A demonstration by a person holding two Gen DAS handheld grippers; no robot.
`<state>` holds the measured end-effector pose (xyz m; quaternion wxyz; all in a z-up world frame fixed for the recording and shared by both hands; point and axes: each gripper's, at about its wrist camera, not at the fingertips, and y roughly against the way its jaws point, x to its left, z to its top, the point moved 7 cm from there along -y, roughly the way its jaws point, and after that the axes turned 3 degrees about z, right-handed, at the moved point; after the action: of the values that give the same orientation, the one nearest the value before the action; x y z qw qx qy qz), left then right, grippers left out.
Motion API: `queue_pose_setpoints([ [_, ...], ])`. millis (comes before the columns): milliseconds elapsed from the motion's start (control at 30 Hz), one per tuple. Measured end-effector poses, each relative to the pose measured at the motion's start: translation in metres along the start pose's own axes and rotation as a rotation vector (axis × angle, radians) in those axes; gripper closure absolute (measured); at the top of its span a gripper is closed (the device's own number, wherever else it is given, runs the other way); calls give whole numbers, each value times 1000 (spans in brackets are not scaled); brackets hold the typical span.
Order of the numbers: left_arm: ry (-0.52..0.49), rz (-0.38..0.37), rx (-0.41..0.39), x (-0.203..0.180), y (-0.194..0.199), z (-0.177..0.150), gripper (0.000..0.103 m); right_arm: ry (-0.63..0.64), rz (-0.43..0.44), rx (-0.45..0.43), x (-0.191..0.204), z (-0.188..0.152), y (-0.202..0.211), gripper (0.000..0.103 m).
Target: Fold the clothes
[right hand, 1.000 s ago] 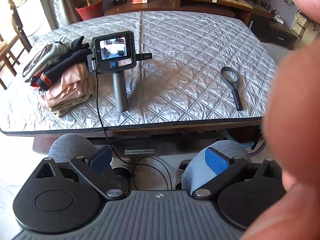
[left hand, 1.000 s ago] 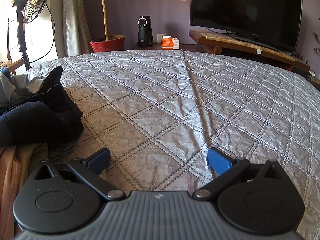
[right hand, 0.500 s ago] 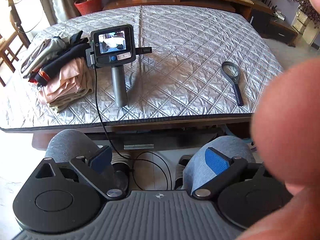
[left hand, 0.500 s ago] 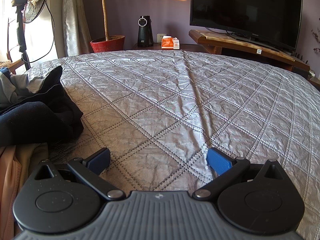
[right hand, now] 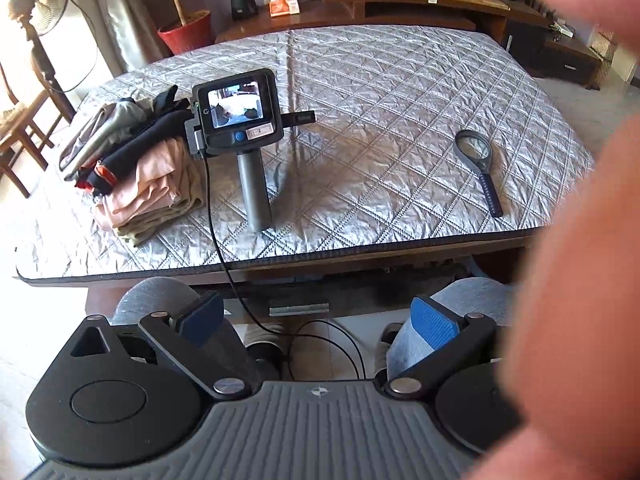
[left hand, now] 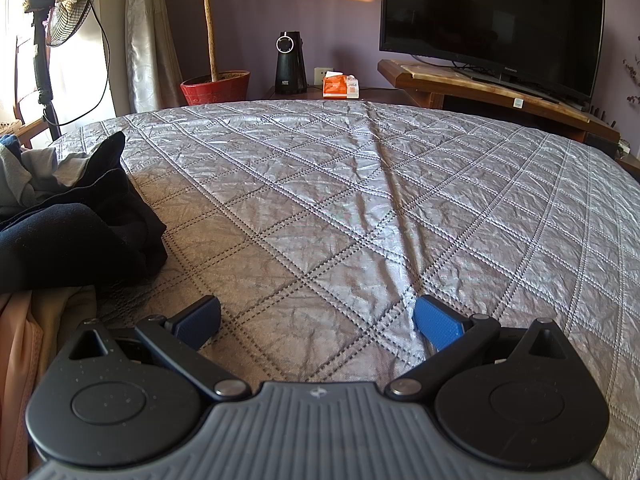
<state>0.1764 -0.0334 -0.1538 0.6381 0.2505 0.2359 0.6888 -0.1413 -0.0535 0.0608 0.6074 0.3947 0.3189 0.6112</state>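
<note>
On the bed, left claw: the left gripper (left hand: 316, 322) is sitting low over the quilted grey cover (left hand: 360, 200) with its jaws spread wide, nothing between the blue pads (left hand: 434, 326).
Clothes: the pile of clothes (left hand: 76, 236) is lying just to the left of that claw, dark garments on top and peach fabric underneath (the peach part is running off the picture's edge, so I can't tell how far it goes). From the other camera the same pile (right hand: 136, 168) is showing up far ahead and to the left, touching the handheld unit.
Right claw: the right gripper (right hand: 316, 324) is hovering off the near edge of the bed, jaws gaping wide and gripping nothing, with grey-clad knees (right hand: 156, 300) showing past its pads.
Handheld unit: the left claw's grey handle and screen (right hand: 240, 120) are standing ahead of the right claw, a black cable (right hand: 224, 256) trailing down from it.
Ahead and right: a magnifying glass (right hand: 478, 160) is lying on the cover, well apart from the pile.
Right edge: a blurry hand (right hand: 572, 280) is covering that side of the lens.
</note>
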Motion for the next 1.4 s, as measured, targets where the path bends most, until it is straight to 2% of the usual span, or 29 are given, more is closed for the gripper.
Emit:
queue_pose_setpoints([
  [33, 0, 0, 0, 0, 0, 0, 0, 15, -17, -3, 2, 0, 0, 2],
  [533, 0, 0, 0, 0, 0, 0, 0, 16, 10, -7, 9, 3, -3, 2],
  [633, 0, 1, 0, 0, 0, 0, 0, 12, 10, -9, 8, -4, 11, 2],
  [1200, 1, 1, 0, 0, 0, 0, 0, 34, -29, 49, 7, 6, -12, 2],
  [1400, 1, 2, -1, 0, 0, -1, 0, 60, -1, 43, 8, 5, -20, 2],
])
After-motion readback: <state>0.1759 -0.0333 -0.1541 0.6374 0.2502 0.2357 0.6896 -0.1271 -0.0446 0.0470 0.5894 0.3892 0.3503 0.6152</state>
